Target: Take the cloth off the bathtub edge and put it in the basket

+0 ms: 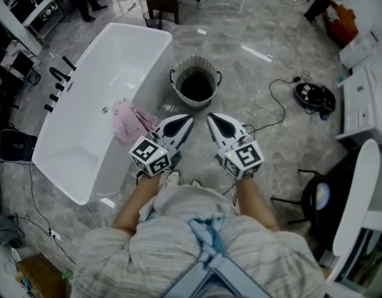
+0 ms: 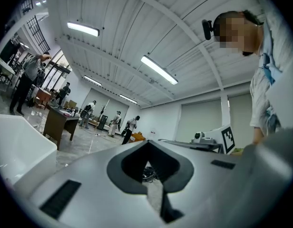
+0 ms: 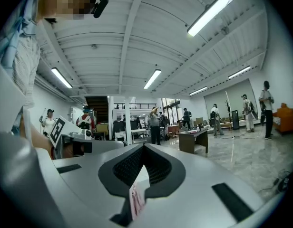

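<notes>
The left hand-held gripper (image 1: pixel 187 121) is held level. Its jaws are closed together, and nothing is gripped between them. The right hand-held gripper (image 1: pixel 211 118) is held the same way, with its jaws pressed together and nothing gripped. The two are held side by side in front of the person. Their tips are turned in toward each other but are not touching.

The pink cloth (image 1: pixel 128 121) is seen just beside the left one. It is draped in a crumpled heap over the near edge of the white tub (image 1: pixel 85 148). It is not gripped by either one.

The basket (image 1: pixel 197 59) is found past the two tips. It is set upright on the grey floor (image 1: pixel 253 36), just beside the tub's end. Its inside looks dark.

Black taps (image 1: pixel 59 79) are fixed along the tub's far side.

Off to the right, a black cable (image 1: pixel 273 101) is laid in loops on the floor. It is joined to a round black thing (image 1: pixel 315 97), well apart from the basket.
</notes>
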Available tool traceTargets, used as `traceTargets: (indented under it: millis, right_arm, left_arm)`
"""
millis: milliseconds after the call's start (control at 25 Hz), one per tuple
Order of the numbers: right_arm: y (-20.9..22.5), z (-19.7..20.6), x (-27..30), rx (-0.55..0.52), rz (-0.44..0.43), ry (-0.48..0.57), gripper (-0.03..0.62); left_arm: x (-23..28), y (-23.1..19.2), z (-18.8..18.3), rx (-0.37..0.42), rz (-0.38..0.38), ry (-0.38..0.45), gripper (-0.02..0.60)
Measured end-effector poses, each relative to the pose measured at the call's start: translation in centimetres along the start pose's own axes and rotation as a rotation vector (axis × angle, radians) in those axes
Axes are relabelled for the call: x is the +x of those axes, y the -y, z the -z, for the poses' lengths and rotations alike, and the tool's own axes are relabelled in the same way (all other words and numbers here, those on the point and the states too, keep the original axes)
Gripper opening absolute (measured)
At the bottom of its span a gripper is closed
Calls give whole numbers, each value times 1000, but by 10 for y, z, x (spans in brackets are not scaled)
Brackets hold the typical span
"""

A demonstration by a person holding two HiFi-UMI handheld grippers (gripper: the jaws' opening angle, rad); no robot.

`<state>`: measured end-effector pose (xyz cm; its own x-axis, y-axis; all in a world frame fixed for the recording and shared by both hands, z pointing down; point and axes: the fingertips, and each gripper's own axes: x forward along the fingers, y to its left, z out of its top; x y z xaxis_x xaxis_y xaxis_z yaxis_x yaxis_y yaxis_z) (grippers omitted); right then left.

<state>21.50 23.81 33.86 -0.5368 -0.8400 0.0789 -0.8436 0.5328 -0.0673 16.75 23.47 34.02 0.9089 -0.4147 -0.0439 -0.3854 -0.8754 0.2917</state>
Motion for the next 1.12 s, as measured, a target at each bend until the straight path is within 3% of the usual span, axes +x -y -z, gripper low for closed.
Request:
traceTargets:
  millis: [440, 880, 1120]
  right_arm:
    - [0, -3, 6, 18, -55, 27, 3]
    - [10, -2, 5, 27, -52, -4, 3]
    - [3, -3, 14, 7, -101, -1, 3]
  left_arm:
    - [2, -7, 0, 19, -27, -2, 2]
    - [15, -5, -3, 27, -24, 3, 2]
    - [7, -10, -6, 45, -58, -10, 2]
